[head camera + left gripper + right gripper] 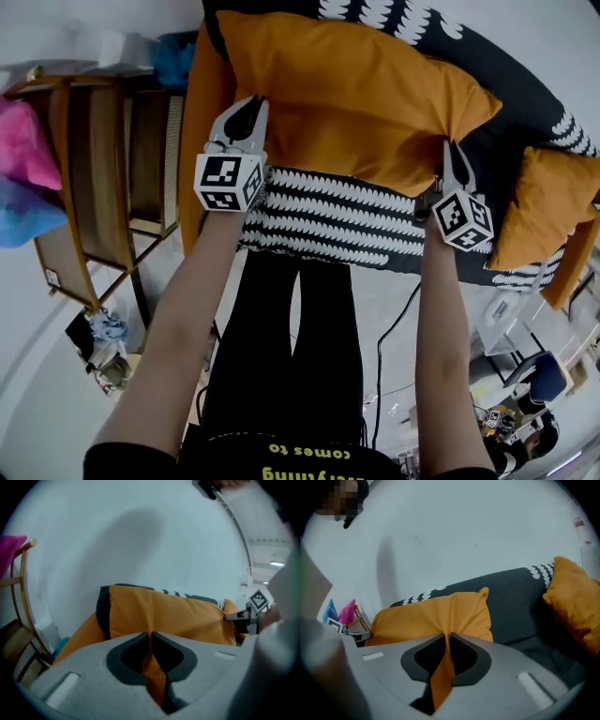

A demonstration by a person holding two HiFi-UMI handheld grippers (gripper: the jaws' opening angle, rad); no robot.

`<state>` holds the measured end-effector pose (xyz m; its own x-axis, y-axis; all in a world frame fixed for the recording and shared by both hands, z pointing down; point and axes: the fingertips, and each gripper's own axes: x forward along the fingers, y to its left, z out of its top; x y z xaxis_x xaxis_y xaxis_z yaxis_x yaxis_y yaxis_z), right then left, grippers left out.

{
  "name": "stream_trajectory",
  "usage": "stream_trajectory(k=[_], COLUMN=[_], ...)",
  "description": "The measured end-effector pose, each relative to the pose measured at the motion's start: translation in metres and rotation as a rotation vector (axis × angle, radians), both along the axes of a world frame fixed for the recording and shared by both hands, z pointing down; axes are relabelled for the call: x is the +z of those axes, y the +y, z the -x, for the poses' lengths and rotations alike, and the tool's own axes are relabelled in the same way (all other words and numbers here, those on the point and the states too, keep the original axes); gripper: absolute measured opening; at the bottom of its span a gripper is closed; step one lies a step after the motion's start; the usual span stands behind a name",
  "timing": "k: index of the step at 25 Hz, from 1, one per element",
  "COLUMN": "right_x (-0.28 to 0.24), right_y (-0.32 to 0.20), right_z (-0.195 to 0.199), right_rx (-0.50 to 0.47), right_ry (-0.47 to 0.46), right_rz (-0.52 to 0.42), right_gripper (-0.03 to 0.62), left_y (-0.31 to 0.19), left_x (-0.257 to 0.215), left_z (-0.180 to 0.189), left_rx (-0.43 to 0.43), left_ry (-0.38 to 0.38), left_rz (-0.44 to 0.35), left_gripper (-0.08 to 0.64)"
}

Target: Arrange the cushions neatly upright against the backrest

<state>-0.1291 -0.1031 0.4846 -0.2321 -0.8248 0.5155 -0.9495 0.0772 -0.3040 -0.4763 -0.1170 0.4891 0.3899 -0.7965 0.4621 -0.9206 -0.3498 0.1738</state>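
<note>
A large orange cushion point(347, 94) is held above the dark sofa point(525, 80), which has a white leaf pattern. My left gripper point(251, 103) is shut on the cushion's left corner. In the left gripper view, orange fabric is pinched between the pads at the left gripper point(151, 638). My right gripper point(450, 148) is shut on the cushion's right corner, and in the right gripper view a fold of orange cloth hangs through the closed jaws of the right gripper point(446, 638). The cushion point(436, 613) spans between both grippers. A second, smaller orange cushion point(544, 206) sits at the sofa's right end.
A wooden rack point(94, 169) stands left of the sofa, with pink and blue cloth point(23, 178) on it. The sofa's orange armrest point(202, 131) is beside my left gripper. Cables and clutter lie on the floor point(394, 375) near the person's legs. A pale wall point(140, 536) rises behind the sofa.
</note>
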Motion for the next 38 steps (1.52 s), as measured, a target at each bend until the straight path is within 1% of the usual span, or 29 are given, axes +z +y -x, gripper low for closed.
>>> stream_trajectory(k=[2, 4, 7, 8, 9, 10, 11, 12, 13, 14, 16, 18, 19, 20, 21, 22, 23, 24, 26, 27, 29, 32, 35, 38], right_x=[0.003, 0.003, 0.003, 0.001, -0.002, -0.006, -0.01, -0.015, -0.022, -0.03, -0.047, -0.067, -0.078, -0.089, -0.099, -0.109, -0.12, -0.132, -0.159, -0.174, -0.206, -0.259, -0.312, -0.352], right_y=[-0.005, -0.011, -0.011, -0.009, -0.006, -0.001, 0.005, 0.012, 0.02, 0.029, 0.05, 0.069, 0.076, 0.083, 0.088, 0.094, 0.099, 0.104, 0.111, 0.112, 0.106, 0.094, 0.086, 0.079], right_z=[0.003, 0.004, 0.003, 0.002, 0.002, 0.003, 0.004, 0.005, 0.009, 0.016, 0.038, 0.056, 0.062, 0.068, 0.076, 0.084, 0.092, 0.101, 0.115, 0.12, 0.126, 0.133, 0.14, 0.147], right_rx=[-0.024, -0.016, 0.013, 0.021, 0.028, 0.037, 0.049, 0.054, 0.043, 0.016, -0.053, -0.102, -0.122, -0.145, -0.174, -0.204, -0.232, -0.252, -0.273, -0.274, -0.256, -0.219, -0.207, -0.221], right_ry=[0.014, 0.024, 0.009, -0.005, -0.025, -0.04, -0.042, -0.028, -0.007, 0.016, 0.043, 0.053, 0.061, 0.072, 0.085, 0.093, 0.097, 0.096, 0.086, 0.079, 0.057, 0.028, 0.036, 0.062], right_rz=[0.004, 0.007, -0.015, -0.03, -0.041, -0.048, -0.054, -0.067, -0.084, -0.102, -0.123, -0.141, -0.152, -0.162, -0.169, -0.172, -0.175, -0.18, -0.192, -0.204, -0.243, -0.304, -0.359, -0.404], right_gripper=[0.048, 0.048, 0.059, 0.08, 0.156, 0.227, 0.267, 0.273, 0.275, 0.275, 0.267, 0.247, 0.219, 0.168, 0.103, 0.054, 0.017, 0.011, 0.011, 0.011, 0.011, 0.011, 0.011, 0.011], left_y=[0.002, -0.001, -0.003, -0.002, 0.0, 0.002, 0.005, 0.008, 0.012, 0.016, 0.026, 0.035, 0.039, 0.042, 0.046, 0.05, 0.055, 0.06, 0.066, 0.067, 0.061, 0.053, 0.055, 0.06], left_x=[0.021, 0.023, 0.024, 0.024, 0.024, 0.021, 0.015, 0.008, 0.001, -0.008, -0.027, -0.053, -0.07, -0.087, -0.104, -0.12, -0.135, -0.149, -0.177, -0.192, -0.224, -0.274, -0.318, -0.356], left_z=[0.007, 0.009, 0.009, 0.01, 0.011, 0.014, 0.016, 0.017, 0.018, 0.018, 0.018, 0.023, 0.03, 0.038, 0.045, 0.049, 0.049, 0.047, 0.038, 0.035, 0.031, 0.03, 0.028, 0.024], left_rx=[-0.01, 0.0, 0.01, 0.006, 0.0, -0.008, -0.017, -0.028, -0.039, -0.049, -0.066, -0.094, -0.117, -0.136, -0.141, -0.126, -0.092, -0.044, 0.047, 0.076, 0.103, 0.113, 0.138, 0.177], left_ry=[0.008, 0.025, 0.003, -0.023, -0.065, -0.116, -0.155, -0.171, -0.162, -0.138, -0.079, -0.043, -0.035, -0.03, -0.022, -0.01, 0.002, 0.01, 0.002, -0.013, -0.037, -0.039, -0.026, 0.01], left_rz=[0.03, 0.027, 0.037, 0.046, 0.051, 0.048, 0.037, 0.024, 0.011, 0.002, -0.006, -0.011, -0.022, -0.041, -0.062, -0.084, -0.106, -0.125, -0.153, -0.169, -0.211, -0.254, -0.274, -0.299], left_gripper=[0.037, 0.037, 0.041, 0.053, 0.08, 0.131, 0.207, 0.242, 0.245, 0.245, 0.245, 0.245, 0.245, 0.245, 0.214, 0.161, 0.078, 0.0, 0.0, 0.0, 0.0, 0.0, 0.0, 0.0])
